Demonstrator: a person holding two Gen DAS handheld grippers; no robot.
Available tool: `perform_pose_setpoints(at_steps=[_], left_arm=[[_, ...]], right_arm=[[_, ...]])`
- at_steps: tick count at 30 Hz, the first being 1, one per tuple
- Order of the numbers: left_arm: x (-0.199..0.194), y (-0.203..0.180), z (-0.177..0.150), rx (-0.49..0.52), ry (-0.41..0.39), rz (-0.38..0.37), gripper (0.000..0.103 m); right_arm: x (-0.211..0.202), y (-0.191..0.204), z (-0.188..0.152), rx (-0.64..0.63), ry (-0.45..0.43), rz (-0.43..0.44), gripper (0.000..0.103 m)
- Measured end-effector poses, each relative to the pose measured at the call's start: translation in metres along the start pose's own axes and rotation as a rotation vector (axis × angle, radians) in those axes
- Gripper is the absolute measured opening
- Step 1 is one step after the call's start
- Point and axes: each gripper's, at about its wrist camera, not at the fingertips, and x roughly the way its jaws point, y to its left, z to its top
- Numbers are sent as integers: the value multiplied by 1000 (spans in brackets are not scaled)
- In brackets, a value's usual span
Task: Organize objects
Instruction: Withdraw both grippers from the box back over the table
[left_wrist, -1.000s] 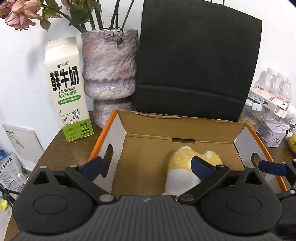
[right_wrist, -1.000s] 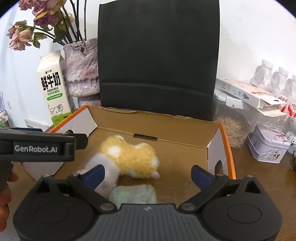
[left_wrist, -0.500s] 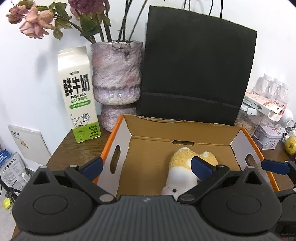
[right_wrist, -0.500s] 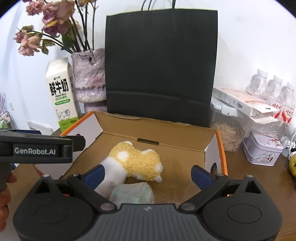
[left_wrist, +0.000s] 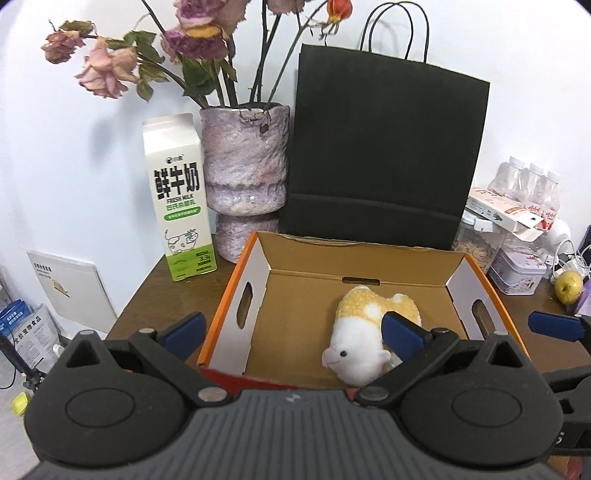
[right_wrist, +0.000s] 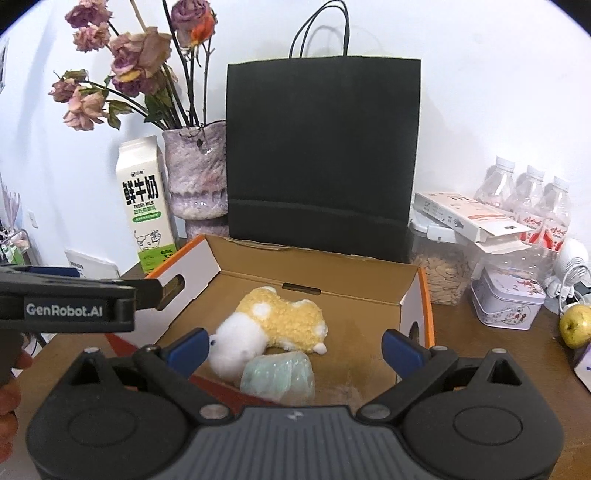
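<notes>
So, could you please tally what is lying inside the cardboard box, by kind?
Plush toys: 1, the yellow-and-white plush toy
Wrapped packets: 1, the pale green packet
Total: 2 in the cardboard box

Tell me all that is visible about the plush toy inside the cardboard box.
The plush toy is a small soft animal with a curly yellow body bearing a white spot, a smooth white head with a dark eye, and white feet. It lies on its side on the floor of the cardboard box, head toward the camera. A pale green wrapped packet lies against it. No tongs touch it.
</notes>
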Motion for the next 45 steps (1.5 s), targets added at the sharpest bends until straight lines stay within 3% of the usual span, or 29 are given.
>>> perform_pose_setpoints(at_steps=[24,45], left_arm=[[-113,-4,-64,0,-42,12,103],[-219,-1,-161,-15,-95,26,103]], right_arm=[[-116,1,-56,5,-52,-15,100],[-220,7,-144,-17,-110,-9,100]])
